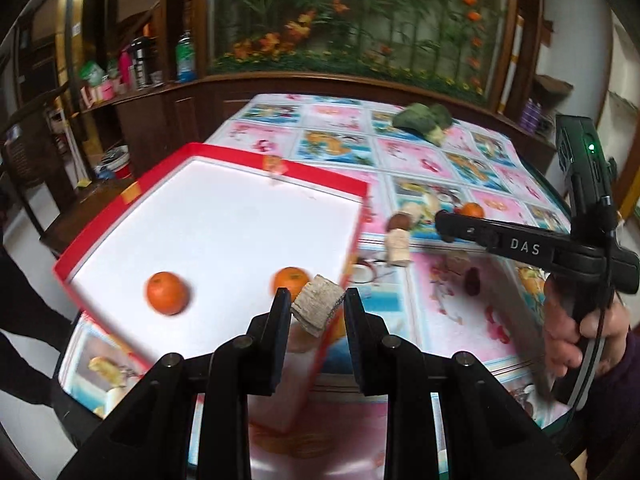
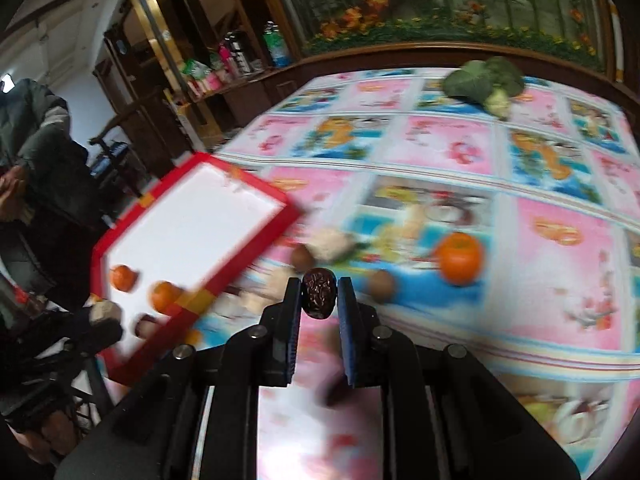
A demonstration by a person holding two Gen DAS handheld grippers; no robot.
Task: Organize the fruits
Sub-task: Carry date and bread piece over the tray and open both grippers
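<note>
My left gripper (image 1: 318,300) is shut on a pale, ridged beige chunk (image 1: 316,309) and holds it over the near right edge of a red-rimmed white tray (image 1: 208,152). Two oranges (image 1: 167,293) (image 1: 291,280) lie in the tray. My right gripper (image 2: 319,294) is shut on a dark wrinkled date (image 2: 318,295), above the tablecloth, right of the tray (image 2: 192,160). A third orange (image 2: 459,258) lies on the cloth to the right. The right gripper also shows at the right in the left wrist view (image 1: 444,226).
Broccoli (image 2: 482,80) lies at the table's far side. Small brown round fruits (image 2: 382,285) and pale chunks (image 1: 398,246) lie on the cloth beside the tray. A wooden cabinet with bottles stands behind. A person sits at the left (image 2: 36,152).
</note>
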